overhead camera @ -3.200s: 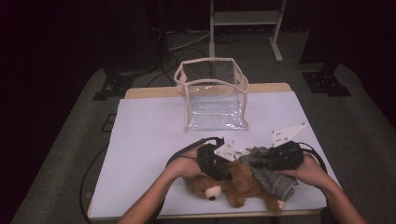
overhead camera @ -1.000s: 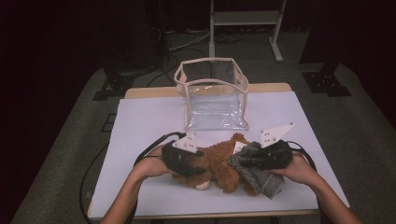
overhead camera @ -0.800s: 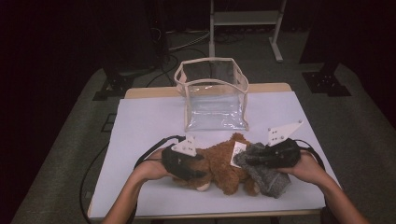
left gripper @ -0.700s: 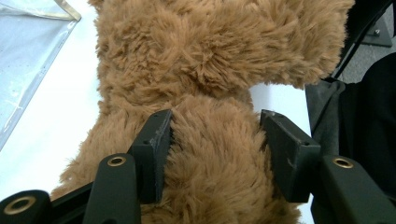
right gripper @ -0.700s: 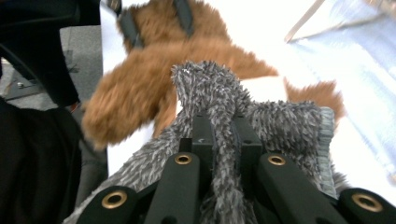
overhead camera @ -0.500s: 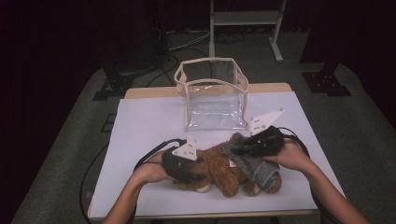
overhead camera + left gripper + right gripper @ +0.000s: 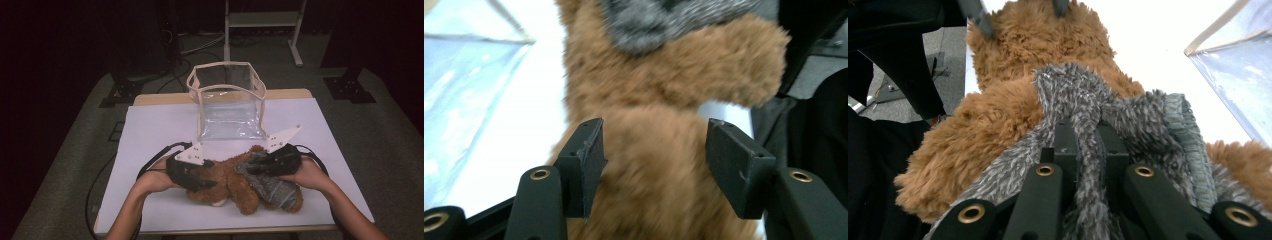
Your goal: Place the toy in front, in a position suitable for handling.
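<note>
Shifted lower since 0.5 s ago: right gripper [image 7: 257, 165] clenched on grey sweater [image 7: 1128, 125]; left gripper [image 7: 651, 165] released around teddy bear [image 7: 664, 165].

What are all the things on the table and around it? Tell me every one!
teddy bear: one, brown, near edge of the table, lying down
fuzzy garment: one, grey, on the bear's right part
clear bag: one, see-through with beige trim, standing open behind the bear
table cover: one, white, over the table
metal stand: one, pale, on the floor beyond
left gripper: one, black, open around the bear
right gripper: one, black, shut on the fuzzy garment
</note>
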